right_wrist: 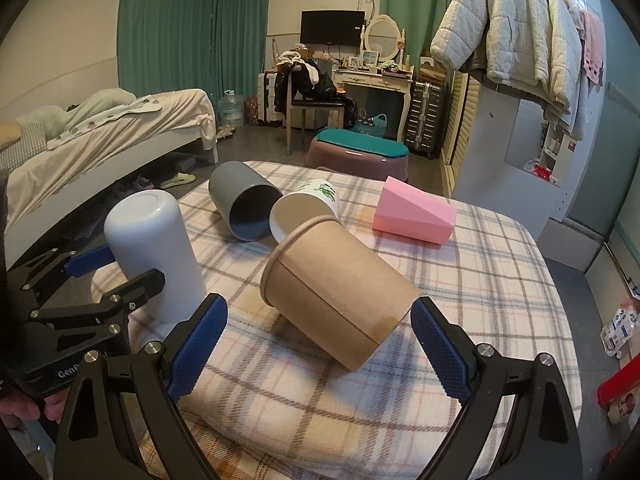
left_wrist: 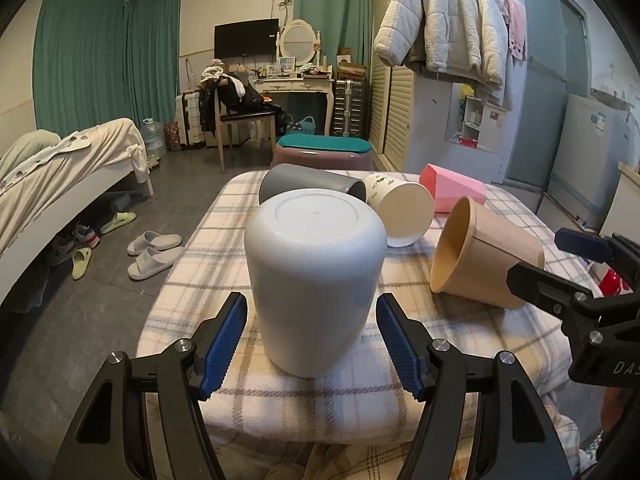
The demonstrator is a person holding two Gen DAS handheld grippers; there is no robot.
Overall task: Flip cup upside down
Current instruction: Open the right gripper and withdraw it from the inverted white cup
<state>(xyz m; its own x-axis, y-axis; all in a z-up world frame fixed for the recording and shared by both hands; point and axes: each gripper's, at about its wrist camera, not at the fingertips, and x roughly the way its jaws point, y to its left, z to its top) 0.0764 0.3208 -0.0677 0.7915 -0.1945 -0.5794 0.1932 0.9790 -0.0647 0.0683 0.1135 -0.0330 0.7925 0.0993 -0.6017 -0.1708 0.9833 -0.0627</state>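
Note:
A white cup (left_wrist: 314,276) stands upside down on the plaid-covered table (left_wrist: 400,340), base up. My left gripper (left_wrist: 311,346) is open, its blue pads apart on either side of the cup's lower part, not touching it. The cup (right_wrist: 154,248) also shows in the right wrist view, with the left gripper (right_wrist: 108,268) around it. A brown paper cup (right_wrist: 340,288) lies on its side, mouth facing away. My right gripper (right_wrist: 318,350) is open, its pads flanking the brown cup's base end, apart from it. It shows at the right edge of the left wrist view (left_wrist: 560,264).
A grey cup (right_wrist: 244,204), a white paper cup with green print (right_wrist: 306,212) and a pink faceted cup (right_wrist: 414,212) lie on their sides farther back on the table. Beyond stand a purple stool (right_wrist: 360,154), a bed (right_wrist: 100,140) at left and a wardrobe at right.

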